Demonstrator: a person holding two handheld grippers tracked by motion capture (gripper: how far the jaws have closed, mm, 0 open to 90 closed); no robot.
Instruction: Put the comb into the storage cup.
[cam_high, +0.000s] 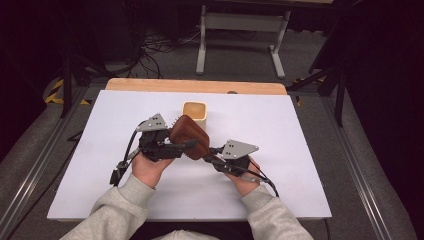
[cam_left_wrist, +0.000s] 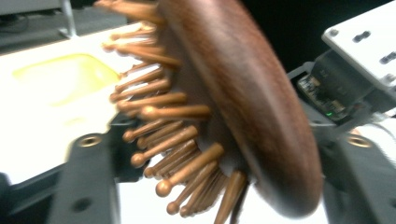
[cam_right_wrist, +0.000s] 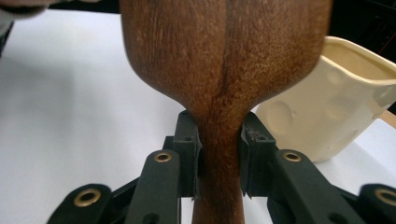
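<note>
A dark wooden hairbrush (cam_high: 189, 136) with wooden pins is held above the white table (cam_high: 280, 130), just in front of a cream cup (cam_high: 195, 112). My right gripper (cam_high: 207, 152) is shut on the brush's narrow neck; in the right gripper view its pads (cam_right_wrist: 189, 154) press both sides of the wood (cam_right_wrist: 224, 56). My left gripper (cam_high: 186, 145) reaches in from the left. Its jaws stand wide on either side of the brush head (cam_left_wrist: 243, 107), pins toward one jaw and the smooth back toward the other. The head looks blurred there. The right gripper's body (cam_left_wrist: 345, 93) sits behind it.
The cream cup (cam_right_wrist: 327, 102) has a dimpled wall and stands upright close behind the brush, pale and washed out in the left gripper view (cam_left_wrist: 60, 74). A wooden strip (cam_high: 195, 86) runs along the table's far edge. Dark floor, cables and a metal stand lie beyond.
</note>
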